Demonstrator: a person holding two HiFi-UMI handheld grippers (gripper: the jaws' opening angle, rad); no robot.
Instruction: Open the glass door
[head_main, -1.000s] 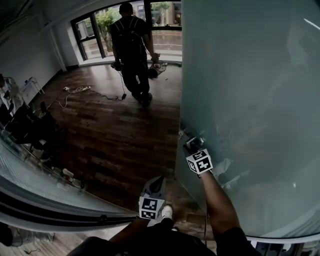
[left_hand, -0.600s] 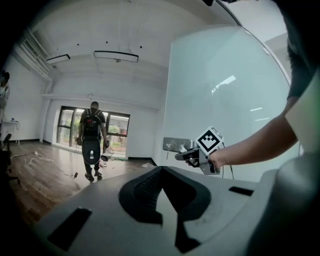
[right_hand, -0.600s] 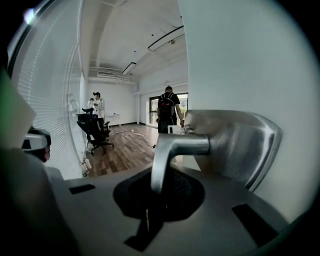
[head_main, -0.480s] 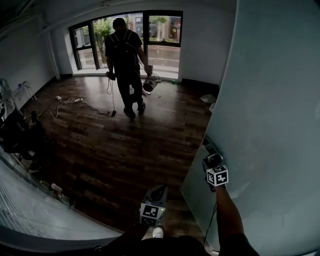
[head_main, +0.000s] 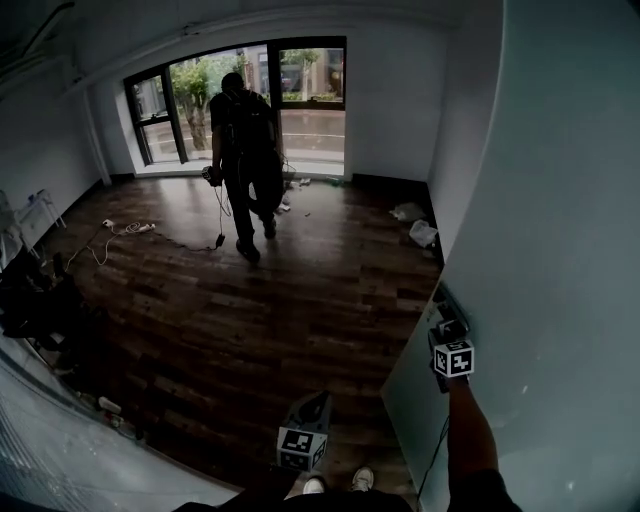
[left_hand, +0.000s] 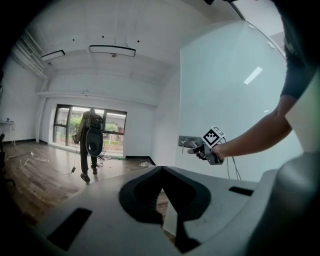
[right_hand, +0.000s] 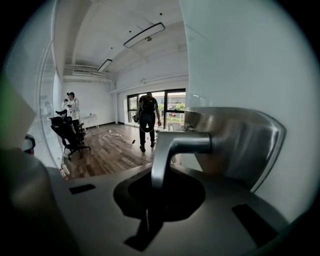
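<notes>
The frosted glass door (head_main: 560, 250) stands swung open on the right side of the head view. My right gripper (head_main: 447, 322) is shut on its metal lever handle (right_hand: 180, 145), whose bent end runs down between the jaws beside the round steel plate (right_hand: 240, 145). From the left gripper view, the right gripper (left_hand: 192, 149) reaches out to the handle plate (left_hand: 186, 141) on the door (left_hand: 225, 90). My left gripper (head_main: 318, 400) hangs low in front of me, shut, with nothing between its jaws, and points into the room over the wooden floor (head_main: 250, 320).
A person with a backpack (head_main: 245, 150) walks near the far windows (head_main: 300, 90). Cables (head_main: 120, 230) and bags (head_main: 415, 225) lie on the floor. A curved glass partition (head_main: 60, 450) runs at lower left. An office chair (right_hand: 67, 132) and a second person (right_hand: 70, 107) are at the left wall.
The door has swung further right with my right gripper on its handle, and more of the room shows. The person with the backpack has moved toward the windows.
</notes>
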